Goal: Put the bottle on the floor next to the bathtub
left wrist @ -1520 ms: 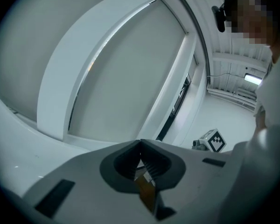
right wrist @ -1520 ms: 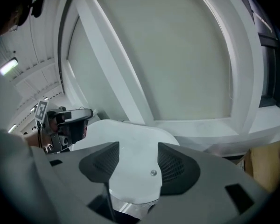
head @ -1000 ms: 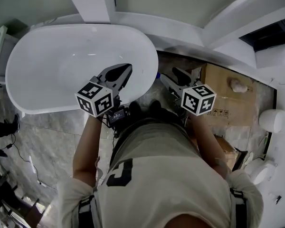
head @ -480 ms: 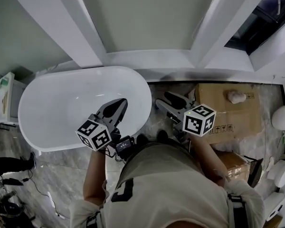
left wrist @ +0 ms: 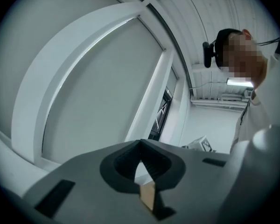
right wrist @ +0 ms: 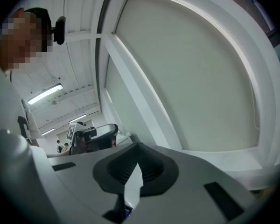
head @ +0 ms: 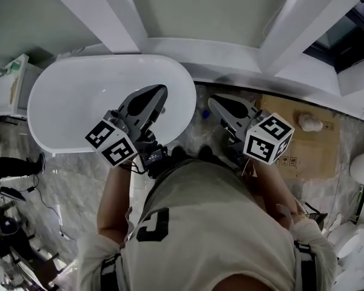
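Your left gripper hangs over the near rim of the white bathtub, jaws together. Your right gripper, jaws just closed on nothing, hangs above the marble floor beside it, near a cardboard box

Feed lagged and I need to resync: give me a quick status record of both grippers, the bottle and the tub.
left gripper: shut, empty, above the bathtub
right gripper: jaws just closed, nothing between them, above the floor
bottle: likely the small blue thing on the floor beside the bathtub; too small to confirm
cardboard box: on the floor, right side
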Motion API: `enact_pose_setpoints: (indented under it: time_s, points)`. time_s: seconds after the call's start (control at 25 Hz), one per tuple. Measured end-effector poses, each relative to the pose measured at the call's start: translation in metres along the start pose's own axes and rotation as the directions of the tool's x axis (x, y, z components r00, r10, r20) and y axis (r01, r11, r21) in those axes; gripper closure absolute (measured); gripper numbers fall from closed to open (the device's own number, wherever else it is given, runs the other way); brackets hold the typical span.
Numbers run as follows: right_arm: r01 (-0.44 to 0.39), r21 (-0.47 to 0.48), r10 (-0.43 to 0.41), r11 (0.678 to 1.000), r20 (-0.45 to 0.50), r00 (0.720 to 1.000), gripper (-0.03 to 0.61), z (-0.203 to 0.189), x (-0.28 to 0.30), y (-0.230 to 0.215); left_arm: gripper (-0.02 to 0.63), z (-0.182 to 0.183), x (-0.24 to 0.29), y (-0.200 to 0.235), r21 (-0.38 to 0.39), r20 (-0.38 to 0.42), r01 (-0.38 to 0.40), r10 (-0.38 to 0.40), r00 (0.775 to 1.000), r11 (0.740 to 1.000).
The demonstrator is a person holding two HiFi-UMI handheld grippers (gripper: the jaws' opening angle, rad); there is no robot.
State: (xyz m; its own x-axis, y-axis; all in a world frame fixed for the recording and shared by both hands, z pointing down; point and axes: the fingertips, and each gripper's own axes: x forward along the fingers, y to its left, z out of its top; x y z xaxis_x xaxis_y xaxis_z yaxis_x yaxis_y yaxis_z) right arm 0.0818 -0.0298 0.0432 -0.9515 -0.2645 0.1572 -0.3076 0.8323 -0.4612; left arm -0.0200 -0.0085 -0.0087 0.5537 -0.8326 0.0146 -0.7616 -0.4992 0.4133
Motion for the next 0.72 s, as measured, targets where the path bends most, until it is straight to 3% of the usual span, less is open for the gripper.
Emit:
enact_pose_setpoints:
  time_s: [0.2, 0.48, 0.72]
  points:
    - [-0.1, 0.0, 0.1, 0.995, 0.023, 0.995, 0.551, 0.006, -0.007, -0.004, 0.557, 0.008, -0.004, -0.019, -0.016, 0.092, -0.03, 0.031, 0.995, 0.999]
    - [-0.16, 0.074, 0.157, 0.984, 0.048, 0.986, 0.549, 0.003, -0.003, 0.004, 0.557, -0.002, -0.025, -0.015, -0.012, 0.029, -0.132, 0.132, 0.991, 0.991]
    - [-0.159, 0.095, 0.158, 0.983, 0.026, 0.987, 0.551, -0.01, 0.003, 0.017, 0.557, -0.012, -0.034, -0.015, 0.009, 0.001, -0.135, 0.135, 0.991, 0.991]
